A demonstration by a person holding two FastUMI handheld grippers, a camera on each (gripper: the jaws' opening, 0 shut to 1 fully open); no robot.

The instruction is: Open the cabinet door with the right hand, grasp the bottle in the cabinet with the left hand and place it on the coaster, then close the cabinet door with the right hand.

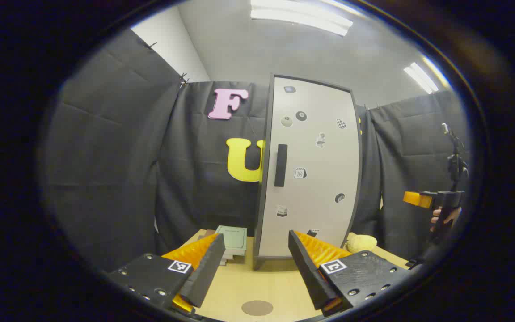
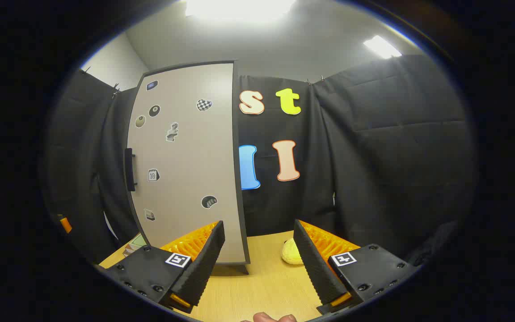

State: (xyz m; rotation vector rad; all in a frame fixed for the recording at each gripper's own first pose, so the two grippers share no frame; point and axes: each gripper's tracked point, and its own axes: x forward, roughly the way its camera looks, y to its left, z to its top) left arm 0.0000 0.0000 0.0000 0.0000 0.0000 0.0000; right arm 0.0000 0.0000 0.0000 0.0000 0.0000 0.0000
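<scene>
Coaster (image 1: pixel 257 307) between left claw (image 1: pixel 254 259) fingers (spread)

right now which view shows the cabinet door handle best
The left gripper view: the handle faces the camera nearly head-on, a dark vertical bar by the left edge of the closed cabinet door. In the right gripper view the handle is seen edge-on at the door's far left, thin and distorted.
</scene>
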